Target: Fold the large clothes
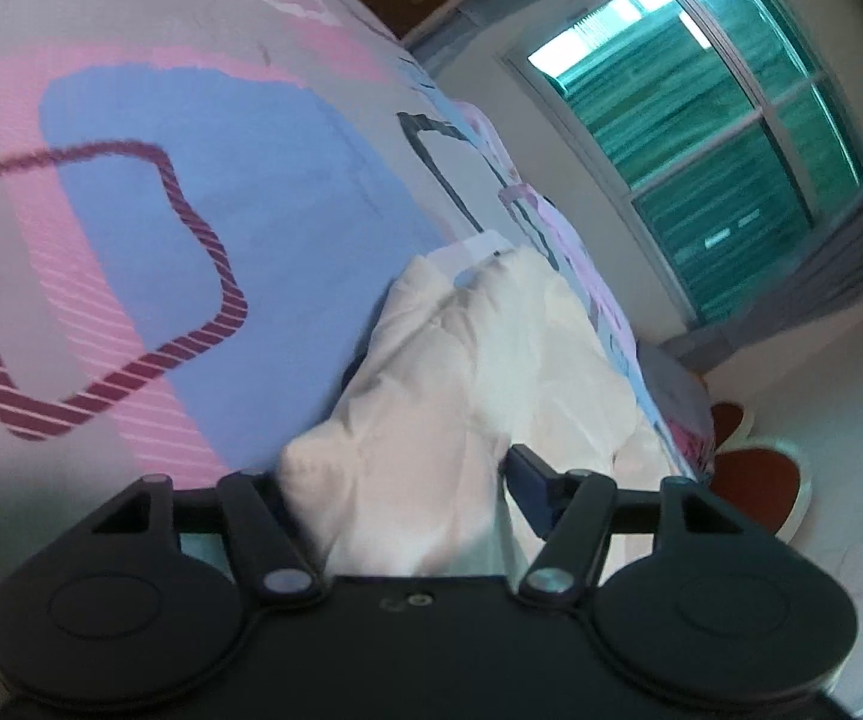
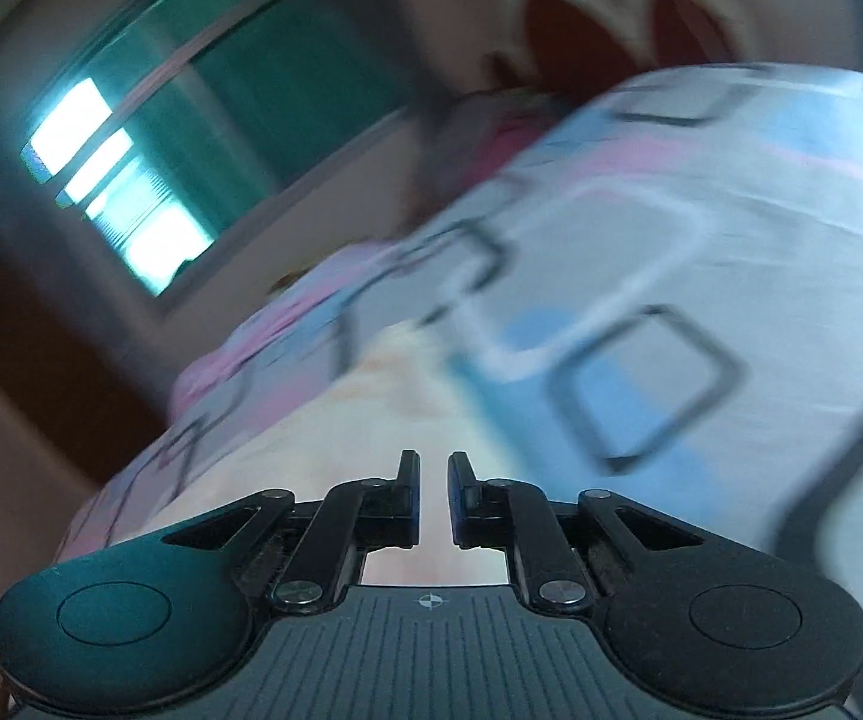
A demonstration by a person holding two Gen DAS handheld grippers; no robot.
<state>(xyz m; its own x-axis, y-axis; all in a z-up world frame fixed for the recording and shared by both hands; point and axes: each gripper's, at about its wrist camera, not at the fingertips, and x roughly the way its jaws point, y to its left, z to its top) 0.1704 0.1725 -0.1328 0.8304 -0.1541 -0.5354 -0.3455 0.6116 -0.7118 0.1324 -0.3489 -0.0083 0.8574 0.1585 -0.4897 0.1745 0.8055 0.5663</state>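
A: Where is the big cream cloth garment (image 1: 455, 396)?

B: Bunched on the bed with the pink and blue patterned sheet (image 1: 203, 192), near its edge. The left claw (image 1: 395, 480) is spread around a bunch of it, probably for lifting.

A: The right claw (image 2: 433, 498)?

B: Nearly pressed together, nothing between. No boxes here.

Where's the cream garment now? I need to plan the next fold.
In the left wrist view, the cream garment lies bunched on the patterned bedsheet, between the left gripper fingers.
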